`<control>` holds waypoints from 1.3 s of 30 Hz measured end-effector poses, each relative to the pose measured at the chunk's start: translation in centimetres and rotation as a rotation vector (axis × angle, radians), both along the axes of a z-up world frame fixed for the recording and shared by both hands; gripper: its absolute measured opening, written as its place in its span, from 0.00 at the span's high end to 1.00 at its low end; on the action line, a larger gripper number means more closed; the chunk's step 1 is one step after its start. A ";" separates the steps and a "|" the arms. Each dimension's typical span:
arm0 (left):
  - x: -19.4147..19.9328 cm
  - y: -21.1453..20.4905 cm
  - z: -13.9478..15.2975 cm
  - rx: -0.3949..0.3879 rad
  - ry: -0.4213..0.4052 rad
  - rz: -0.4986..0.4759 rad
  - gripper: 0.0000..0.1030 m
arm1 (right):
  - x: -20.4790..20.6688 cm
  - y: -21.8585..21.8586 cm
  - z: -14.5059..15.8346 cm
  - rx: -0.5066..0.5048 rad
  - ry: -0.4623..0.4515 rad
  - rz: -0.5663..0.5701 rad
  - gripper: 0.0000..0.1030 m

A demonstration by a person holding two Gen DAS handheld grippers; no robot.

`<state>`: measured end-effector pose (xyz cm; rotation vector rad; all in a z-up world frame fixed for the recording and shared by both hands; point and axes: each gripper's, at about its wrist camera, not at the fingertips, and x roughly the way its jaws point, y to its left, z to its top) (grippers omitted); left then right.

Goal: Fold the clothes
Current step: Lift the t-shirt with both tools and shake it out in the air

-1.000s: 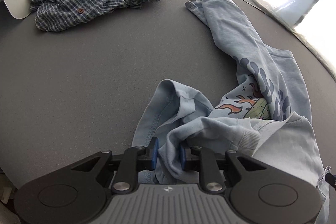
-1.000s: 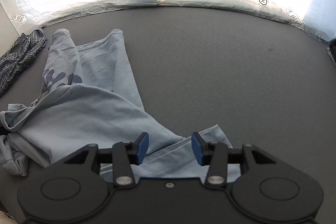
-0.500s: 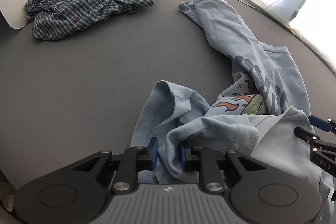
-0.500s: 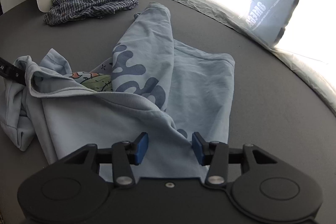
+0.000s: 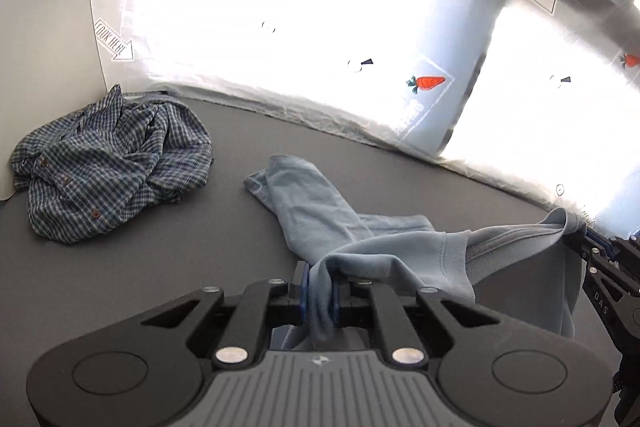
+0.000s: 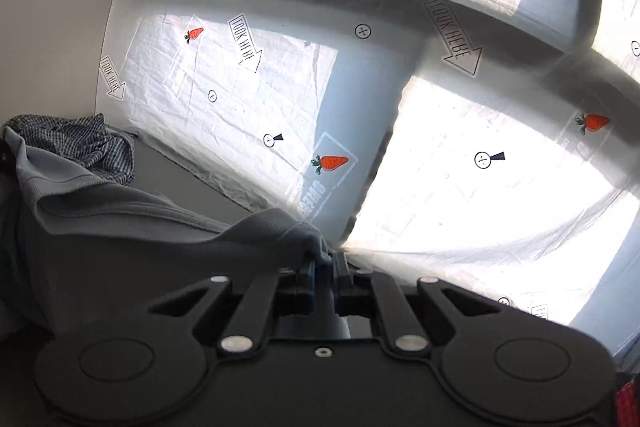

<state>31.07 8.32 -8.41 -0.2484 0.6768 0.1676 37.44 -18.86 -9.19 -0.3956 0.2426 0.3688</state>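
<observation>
Left wrist view: the left gripper (image 5: 320, 291) fills the bottom of the picture, its two blue-padded fingers (image 5: 301, 287) pinched tight on a bunched fold of a light blue T-shirt (image 5: 384, 259). Its jaws have just closed a little further on the cloth between them. From that fold the T-shirt stretches to the right, with its ribbed collar (image 5: 454, 259) hanging in the middle, and ends at the right gripper (image 5: 588, 243), seen from the side at the right edge, which pinches another bit of the same shirt. The rest of the T-shirt trails down and away onto a dark grey table (image 5: 140, 267), with one long part lying flat and reaching toward the back. A crumpled blue checked shirt (image 5: 112, 167) with brown buttons lies in a heap at the far left corner of the table, well apart from the T-shirt. Behind the table hangs a bright white sheet (image 5: 280, 47) printed with small carrots and arrows.

Right wrist view: the right gripper (image 6: 324, 275) is clamped shut on a small bunch of the T-shirt (image 6: 160, 223); its jaws have just closed on this cloth. The fabric runs off to the left, held up off the table. The checked shirt (image 6: 80, 147) shows beyond it at the left, in front of the white sheet (image 6: 480, 187).
</observation>
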 end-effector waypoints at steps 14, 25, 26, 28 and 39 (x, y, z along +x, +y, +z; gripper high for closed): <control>-7.4 -6.8 22.1 0.348 -0.758 -0.018 0.94 | -9.3 -5.1 21.6 0.335 -0.642 -0.061 0.93; -17.4 -7.0 29.9 0.279 -1.072 -0.046 0.95 | -22.0 -8.5 28.9 0.388 -0.940 0.028 0.93; -17.7 -7.0 30.2 0.245 -1.085 -0.062 0.95 | -22.6 -8.8 29.2 0.391 -0.947 0.035 0.93; -17.9 -7.1 30.2 0.191 -1.081 -0.085 0.95 | -23.3 -9.4 29.7 0.396 -0.950 0.038 0.93; -9.8 -7.6 26.1 0.134 -0.864 -0.106 0.95 | -14.3 -9.0 24.8 0.332 -0.695 -0.076 0.93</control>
